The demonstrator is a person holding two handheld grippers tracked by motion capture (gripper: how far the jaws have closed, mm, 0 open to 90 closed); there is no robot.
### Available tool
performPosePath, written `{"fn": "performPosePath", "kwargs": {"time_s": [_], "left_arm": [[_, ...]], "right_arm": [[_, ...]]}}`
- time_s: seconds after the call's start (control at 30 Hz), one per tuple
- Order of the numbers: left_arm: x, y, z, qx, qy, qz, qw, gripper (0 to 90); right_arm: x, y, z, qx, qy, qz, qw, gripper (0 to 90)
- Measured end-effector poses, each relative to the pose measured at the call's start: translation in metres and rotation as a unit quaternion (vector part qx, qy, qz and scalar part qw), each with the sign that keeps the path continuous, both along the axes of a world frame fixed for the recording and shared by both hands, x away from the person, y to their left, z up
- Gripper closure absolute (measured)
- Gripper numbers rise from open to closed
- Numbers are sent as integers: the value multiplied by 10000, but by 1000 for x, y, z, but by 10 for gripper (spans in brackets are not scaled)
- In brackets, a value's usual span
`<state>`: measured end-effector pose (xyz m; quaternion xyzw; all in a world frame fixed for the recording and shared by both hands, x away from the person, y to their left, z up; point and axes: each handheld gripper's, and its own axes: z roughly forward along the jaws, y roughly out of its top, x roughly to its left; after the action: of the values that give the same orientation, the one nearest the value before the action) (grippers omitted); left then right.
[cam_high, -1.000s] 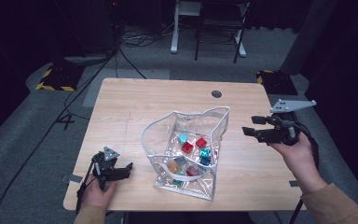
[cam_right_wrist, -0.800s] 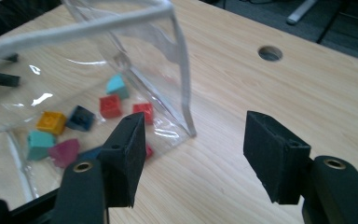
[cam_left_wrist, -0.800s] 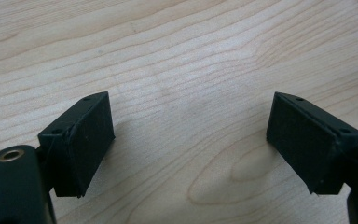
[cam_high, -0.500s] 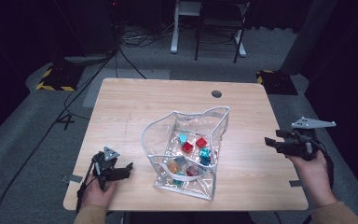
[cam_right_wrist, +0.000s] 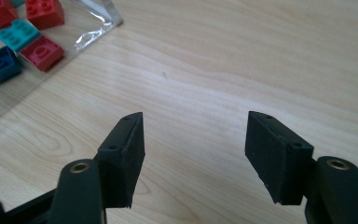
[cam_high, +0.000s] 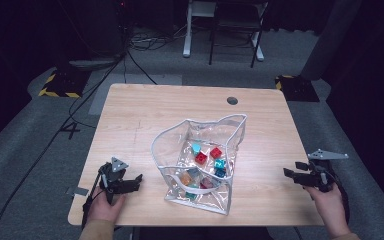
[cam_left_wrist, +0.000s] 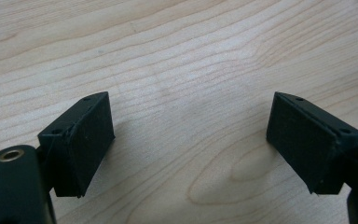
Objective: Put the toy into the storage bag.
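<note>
Bricks [cam_high: 206,166] lie loose inside the clear pouch [cam_high: 200,160] at mid-bench, between both grippers. The right gripper [cam_high: 296,175], jaws apart and just opening with nothing between them, points toward them; the left gripper [cam_high: 132,181], jaws wide and empty, sits somewhat nearer.

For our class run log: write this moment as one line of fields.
left tongs: open, empty | right tongs: open, empty | clear bag: mid-table, holding bricks

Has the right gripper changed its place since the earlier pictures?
Yes. In the high view the right gripper has come down and back toward the person, from beside the clear bag's rim to the table's near right corner, empty jaws just opening.
</note>
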<state>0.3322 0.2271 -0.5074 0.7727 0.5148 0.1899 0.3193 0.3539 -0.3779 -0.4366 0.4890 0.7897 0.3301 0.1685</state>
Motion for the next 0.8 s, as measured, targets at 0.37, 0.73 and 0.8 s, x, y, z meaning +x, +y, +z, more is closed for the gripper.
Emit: {"fn": "performPosePath", "kwargs": {"time_s": [0.37, 0.73, 0.8], "left_arm": [[0, 0, 0, 6, 2, -2, 10000, 152], [0, 0, 0, -1, 4, -5, 10000, 152], [0, 0, 0, 2, 4, -3, 10000, 152]], "right_arm": [[-7, 4, -43, -153, 158, 41, 9998, 404], [-6, 5, -68, -98, -478, 274, 9984, 152], [-5, 5, -68, -123, -480, 297, 9983, 143]]}}
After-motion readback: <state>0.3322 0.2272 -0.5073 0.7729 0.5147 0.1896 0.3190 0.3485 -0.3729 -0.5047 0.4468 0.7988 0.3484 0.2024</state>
